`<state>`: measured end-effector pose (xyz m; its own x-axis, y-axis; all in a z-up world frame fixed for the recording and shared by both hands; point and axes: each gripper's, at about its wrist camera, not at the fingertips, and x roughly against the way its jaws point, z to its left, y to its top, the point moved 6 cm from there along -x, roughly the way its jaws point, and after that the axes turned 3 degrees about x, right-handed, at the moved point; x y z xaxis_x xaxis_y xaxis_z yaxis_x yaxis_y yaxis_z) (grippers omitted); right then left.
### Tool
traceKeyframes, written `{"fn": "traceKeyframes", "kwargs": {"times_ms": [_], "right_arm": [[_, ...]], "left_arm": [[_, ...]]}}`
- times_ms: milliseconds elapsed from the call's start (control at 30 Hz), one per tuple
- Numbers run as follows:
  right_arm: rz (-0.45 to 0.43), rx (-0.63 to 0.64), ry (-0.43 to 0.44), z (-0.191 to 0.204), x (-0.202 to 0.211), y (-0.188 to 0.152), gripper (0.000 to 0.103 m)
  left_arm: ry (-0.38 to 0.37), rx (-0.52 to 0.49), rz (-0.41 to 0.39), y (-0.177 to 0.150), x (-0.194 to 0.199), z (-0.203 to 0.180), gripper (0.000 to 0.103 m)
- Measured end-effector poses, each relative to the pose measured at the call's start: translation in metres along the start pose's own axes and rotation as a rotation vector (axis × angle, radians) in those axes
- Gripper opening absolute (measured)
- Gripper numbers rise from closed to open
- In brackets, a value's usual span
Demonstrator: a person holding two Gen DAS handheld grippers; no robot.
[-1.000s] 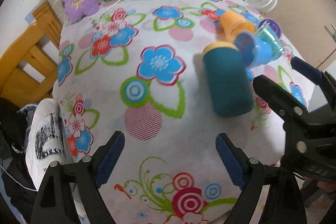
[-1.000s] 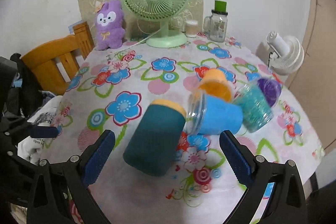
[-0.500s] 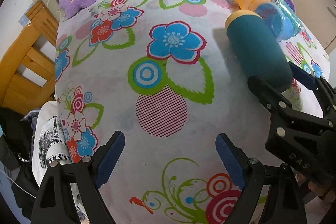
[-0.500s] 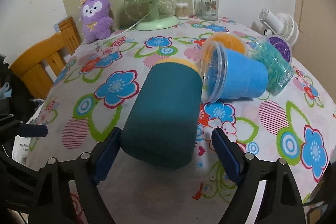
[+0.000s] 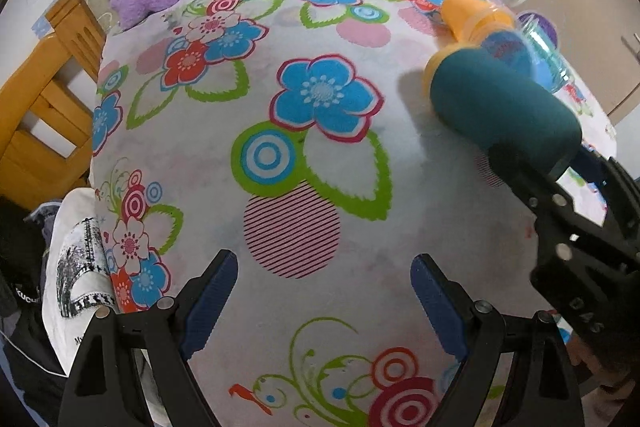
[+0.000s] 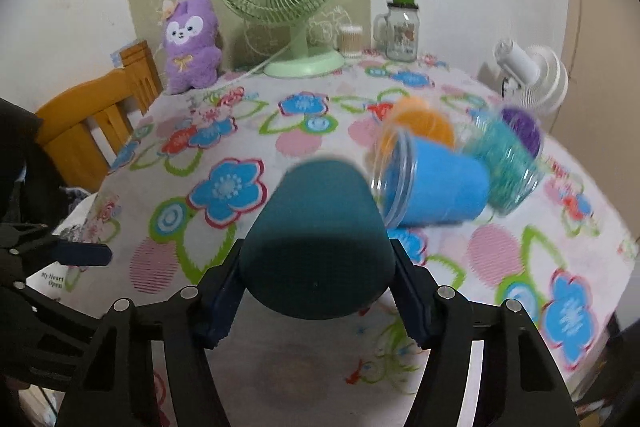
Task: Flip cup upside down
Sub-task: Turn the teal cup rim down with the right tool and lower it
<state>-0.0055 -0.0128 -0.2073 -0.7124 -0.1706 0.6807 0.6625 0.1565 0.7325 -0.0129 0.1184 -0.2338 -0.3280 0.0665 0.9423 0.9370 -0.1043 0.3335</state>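
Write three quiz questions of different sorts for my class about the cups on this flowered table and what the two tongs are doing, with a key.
1. True or false: the right tongs are shut on the dark teal cylindrical cup.
2. Multiple choice: the left tongs are (A) open with nothing between the fingers, (B) shut on the purple plush toy, (C) gripping the green fan.
3. Fill in: the clear-rimmed blue plastic cup lies on its ____ on the flowered tablecloth.

Key: 1 true; 2 A; 3 side.
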Motion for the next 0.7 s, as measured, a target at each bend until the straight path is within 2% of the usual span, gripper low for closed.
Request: {"fn": "traceKeyframes", "kwargs": {"times_ms": [267, 400, 700], "right_arm": [[0.045, 0.078, 0.013, -0.001, 0.012, 0.026, 0.067], [0.108, 0.115, 0.036, 0.002, 0.011, 0.037, 0.067], [0.290, 0.285, 0.147, 0.017, 0.010, 0.066, 0.067]], "left_arm": [[-0.034, 0.028, -0.052, 0.012, 0.023, -0.012, 0.090], [-0.038, 0.087, -0.061, 0.012, 0.031, -0.006, 0.090], [-0.019, 0.251, -0.054, 0.011, 0.041, 0.020, 0.090]]}}
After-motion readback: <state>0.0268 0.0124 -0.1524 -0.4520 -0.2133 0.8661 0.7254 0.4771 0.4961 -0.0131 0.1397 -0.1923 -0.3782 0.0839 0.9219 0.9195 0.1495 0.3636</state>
